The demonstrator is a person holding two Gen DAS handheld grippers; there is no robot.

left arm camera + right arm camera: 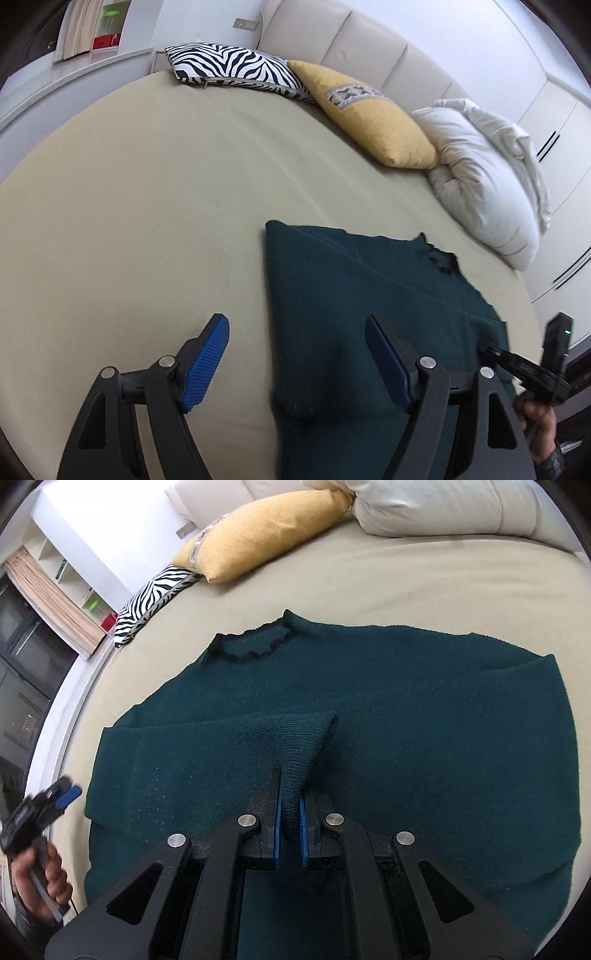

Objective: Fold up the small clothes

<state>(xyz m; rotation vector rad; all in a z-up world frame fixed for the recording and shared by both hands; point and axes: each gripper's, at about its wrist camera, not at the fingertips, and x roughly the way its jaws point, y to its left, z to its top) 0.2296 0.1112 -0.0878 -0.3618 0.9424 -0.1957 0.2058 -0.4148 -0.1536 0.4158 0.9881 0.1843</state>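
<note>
Right gripper [290, 827] pinches a sweater [406, 709] cuff; left gripper [295, 365] hangs wide open, empty. A thin pinch could slip, spoiling the fold.

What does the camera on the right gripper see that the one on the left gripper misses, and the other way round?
Only the right wrist view shows the right gripper shut on a pinched-up fold of the green sweater, and the sweater's dark-trimmed neckline.

Only the left wrist view shows the left gripper with its jaws wide apart over the sweater's edge, holding nothing, plus the padded headboard and white cupboards.

Both show the beige bed, the zebra pillow, the yellow pillow and the white duvet.
</note>
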